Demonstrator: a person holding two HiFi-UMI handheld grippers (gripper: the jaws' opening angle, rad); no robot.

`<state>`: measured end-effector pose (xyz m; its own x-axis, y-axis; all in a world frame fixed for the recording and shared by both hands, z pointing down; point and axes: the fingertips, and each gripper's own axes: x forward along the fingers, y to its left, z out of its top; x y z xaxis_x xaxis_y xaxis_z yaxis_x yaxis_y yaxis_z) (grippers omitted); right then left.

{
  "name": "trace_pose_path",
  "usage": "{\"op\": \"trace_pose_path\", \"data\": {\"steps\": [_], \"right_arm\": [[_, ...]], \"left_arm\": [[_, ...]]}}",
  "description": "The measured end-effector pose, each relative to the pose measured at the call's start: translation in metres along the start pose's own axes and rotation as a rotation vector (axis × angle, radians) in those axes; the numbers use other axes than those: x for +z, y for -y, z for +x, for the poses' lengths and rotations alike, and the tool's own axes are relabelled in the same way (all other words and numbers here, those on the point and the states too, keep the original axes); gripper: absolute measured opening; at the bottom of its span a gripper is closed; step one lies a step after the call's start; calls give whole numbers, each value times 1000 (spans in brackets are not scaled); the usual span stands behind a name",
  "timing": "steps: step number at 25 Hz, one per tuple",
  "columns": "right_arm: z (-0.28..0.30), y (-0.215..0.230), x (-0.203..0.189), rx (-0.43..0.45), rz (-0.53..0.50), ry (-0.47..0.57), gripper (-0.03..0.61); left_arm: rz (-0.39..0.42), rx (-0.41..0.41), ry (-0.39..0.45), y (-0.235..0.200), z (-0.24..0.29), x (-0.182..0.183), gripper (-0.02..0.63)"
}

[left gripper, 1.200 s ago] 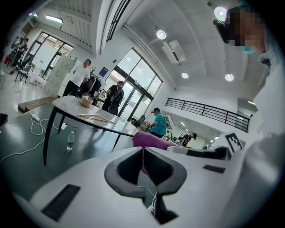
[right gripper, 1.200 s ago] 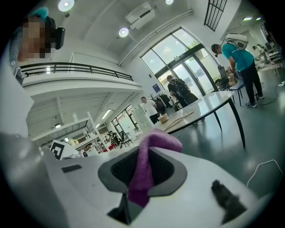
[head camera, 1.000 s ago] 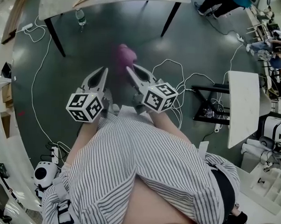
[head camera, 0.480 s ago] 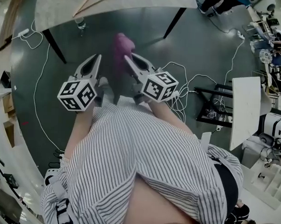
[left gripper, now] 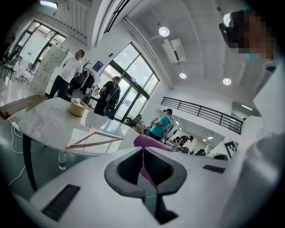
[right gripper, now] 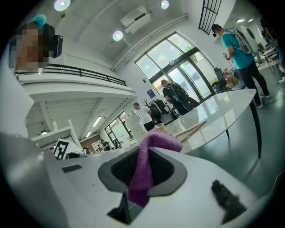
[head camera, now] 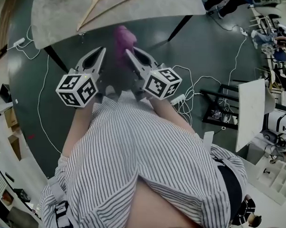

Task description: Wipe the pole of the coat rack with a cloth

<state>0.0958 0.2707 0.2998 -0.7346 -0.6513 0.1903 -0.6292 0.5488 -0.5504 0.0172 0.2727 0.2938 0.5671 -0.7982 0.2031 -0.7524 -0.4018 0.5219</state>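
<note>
Both tongs are pinching the purple cloth (head camera: pixel 122 38). The left gripper (head camera: pixel 100 51) is nipping a thin edge between closed jaws, and the right gripper (head camera: pixel 128 51) is clamping a thicker fold that is bulging over its tips. The cloth is sitting between them at twelve o'clock from the person's chest, with a table (head camera: pixel 52 15) carrying a wooden hanger (head camera: pixel 107 0) beyond at eleven. No coat rack pole is showing, so wiping is probably not under way; the next move is likely calling for bringing the cloth to the pole.
</note>
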Motion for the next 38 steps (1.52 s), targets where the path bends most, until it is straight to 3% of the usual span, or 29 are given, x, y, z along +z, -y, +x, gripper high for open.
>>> {"op": "trace_pose_path", "data": {"steps": [10,21,26,38], "right_arm": [[26,38,2,-95,58,-4,67],[95,76,25,-82,80,-33,67],[136,107,53,-54,110,-46,67],[237,182,139,3,119,-67,67]], "left_arm": [[-60,-8,-53,-37,26,-7,20],[-71,3,-100,-85,80,14,20],[-67,-27,-108,-102,131,37,20],[-64,35,-109,-158,239,108,20]]}}
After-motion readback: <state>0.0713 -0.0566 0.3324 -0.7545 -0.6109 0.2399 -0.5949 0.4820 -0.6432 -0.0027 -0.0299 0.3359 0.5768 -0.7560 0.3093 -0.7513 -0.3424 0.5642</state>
